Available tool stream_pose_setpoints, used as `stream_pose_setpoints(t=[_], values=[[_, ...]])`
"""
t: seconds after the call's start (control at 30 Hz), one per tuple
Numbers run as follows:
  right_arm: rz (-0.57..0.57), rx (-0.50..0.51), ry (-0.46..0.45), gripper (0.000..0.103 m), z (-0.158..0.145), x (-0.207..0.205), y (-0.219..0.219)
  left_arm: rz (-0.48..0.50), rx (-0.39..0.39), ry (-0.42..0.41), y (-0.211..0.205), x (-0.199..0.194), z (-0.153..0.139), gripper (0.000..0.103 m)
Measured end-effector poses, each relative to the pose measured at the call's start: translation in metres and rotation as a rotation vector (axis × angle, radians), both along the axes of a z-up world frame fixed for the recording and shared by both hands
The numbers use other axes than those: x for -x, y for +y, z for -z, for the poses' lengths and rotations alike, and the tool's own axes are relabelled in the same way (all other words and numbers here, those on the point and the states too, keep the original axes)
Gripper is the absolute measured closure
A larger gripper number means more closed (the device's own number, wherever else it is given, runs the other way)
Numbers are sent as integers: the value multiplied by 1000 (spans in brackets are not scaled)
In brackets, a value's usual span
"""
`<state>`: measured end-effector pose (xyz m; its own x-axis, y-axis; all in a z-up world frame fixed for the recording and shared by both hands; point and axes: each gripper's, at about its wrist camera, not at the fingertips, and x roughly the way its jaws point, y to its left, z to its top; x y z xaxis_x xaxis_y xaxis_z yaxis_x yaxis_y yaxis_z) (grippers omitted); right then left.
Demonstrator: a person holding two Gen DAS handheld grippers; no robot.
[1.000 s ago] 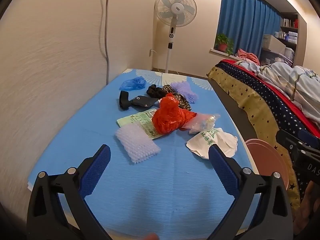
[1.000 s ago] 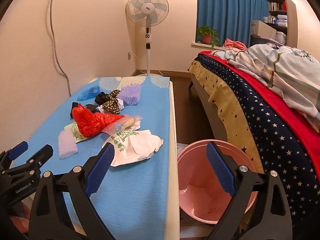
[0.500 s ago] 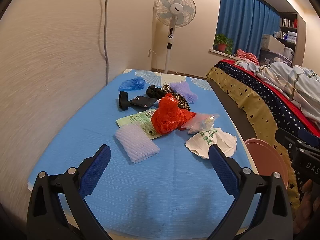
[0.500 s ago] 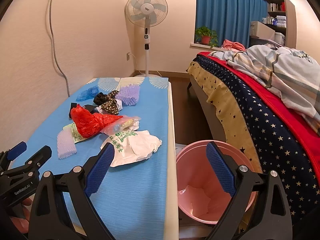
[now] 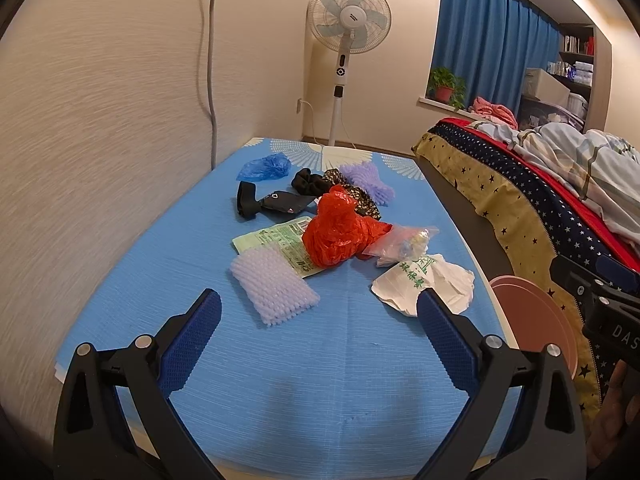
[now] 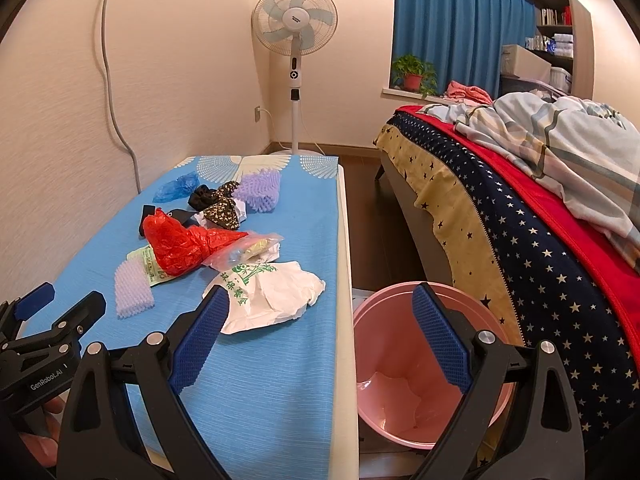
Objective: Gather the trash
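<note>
Since a second ago both views have crept slightly forward and nothing on the counter has shifted; the litter lies in the same scatter. The left claw (image 5: 318, 320) hangs over the near end of the counter (image 5: 280, 380) with its ribbed blue pads spread wide and nothing between them. The right claw (image 6: 320, 316) is likewise gaping and empty, one pad over the counter's edge and the other over the pink bin (image 6: 404, 316).

The counter is covered in a finely woven blue mat with white fan shapes at the far end. Nearest the left claw lies a flat, pale lilac foam net (image 5: 274, 286) with a knobbly, honeycombed surface. It overlaps a glossy green printed wrapper (image 5: 276, 240). On that wrapper's far edge sits a crumpled red plastic bag (image 5: 338, 232), shiny and peaked. Touching its right side is a clear crinkled bag (image 5: 404, 242) with small bits inside. Just nearer is a creased white bag with green print (image 5: 424, 284), close to the counter's right edge. Farther back lie a black strap-like piece (image 5: 272, 202), dark bunched fabric (image 5: 310, 182), a second lilac foam net (image 5: 368, 180) and a wrinkled blue plastic cover (image 5: 266, 166).

The round, smooth bin stands on the floor between the counter and the bed (image 6: 520, 216), holding a bit of pale material at its bottom.
</note>
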<state>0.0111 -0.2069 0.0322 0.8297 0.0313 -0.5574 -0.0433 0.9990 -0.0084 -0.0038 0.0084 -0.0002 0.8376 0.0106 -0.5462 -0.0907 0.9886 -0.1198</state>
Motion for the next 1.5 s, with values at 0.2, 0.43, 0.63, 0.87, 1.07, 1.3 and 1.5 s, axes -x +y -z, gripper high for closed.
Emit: stream_pose_setpoints(t=[0.2,0.43,0.63,0.87,1.07,1.3,1.5], values=[[-3,2,-2,13,-1,0,3,0,0,0,0,0,0,8],[-3,2,-3,14,-1,0,5,0,-1,0,0,0,0,9],[-5,0,-2,17,-2,0,7,-1,0,0,0,0,-1,9],[-6,0,-3,17,-2,0,7,-1,-1,0,0,0,0,9],[-8,-17,4,21,-1,-1,8,-8,3,4,0,-1,0,10],[-60,-80,28,42,1,-12,9,-50,7,21,6,-12,6,16],[-121,-170,57,70,7,-42,13,-121,12,57,15,-30,18,28]])
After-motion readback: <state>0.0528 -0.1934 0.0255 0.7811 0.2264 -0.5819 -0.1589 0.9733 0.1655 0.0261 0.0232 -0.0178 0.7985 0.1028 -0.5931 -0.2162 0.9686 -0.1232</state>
